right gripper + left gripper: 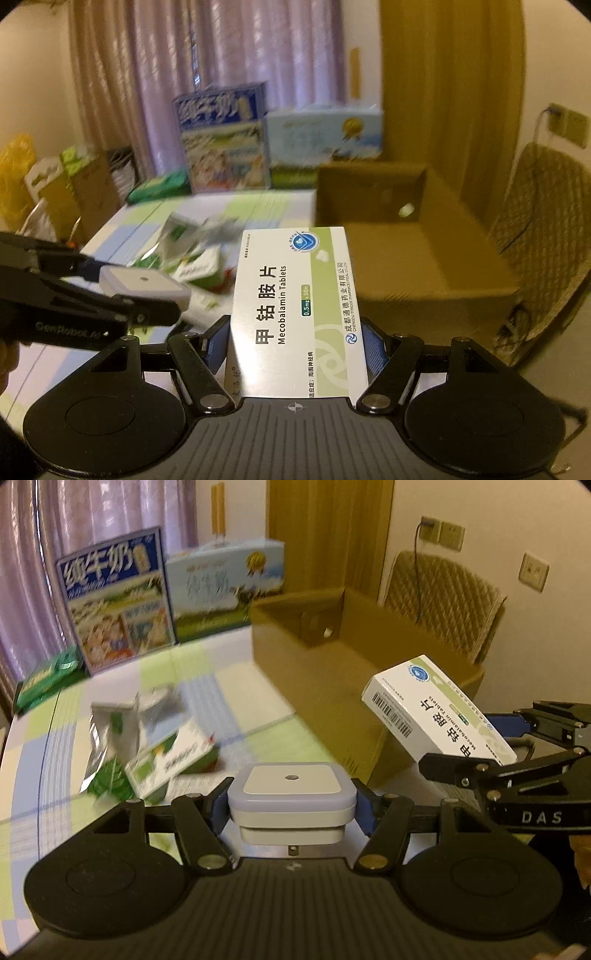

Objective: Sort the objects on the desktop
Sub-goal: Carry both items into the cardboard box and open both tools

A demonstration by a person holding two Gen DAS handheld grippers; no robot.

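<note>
Both grippers are loaded. My right gripper (295,347) is clamped on the Mecobalamin tablet box (295,310); my left gripper (291,805) is clamped on a small white square plug-in device (291,794), apparently a night light, though I cannot confirm that.

Largest first: the open cardboard carton (325,672) stands on the right of the table (236,709), its mouth upward. I judge it the sorting destination. The tablet box hangs in the air just short of its near wall, not yet over the opening. The plug-in device is held lower and to the left, above the tablecloth and apart from the carton.

Orientation: the tablet box runs lengthwise along the right gripper's fingers, printed face up, free end pointing far and toward the carton. Only its near part sits between the pads. The plug-in device is square, with no evident long axis; its flat face is up.

Risks, as I judge them:
- The long overhang may let the tablet box pivot or slip in the pads.
- Its leading end may strike the carton's near rim if carried in too low.
- The two grippers are close; converging on the carton together invites a collision.
- The loose pile of packets (147,746) at left is blurred; contents uncertain.
</note>
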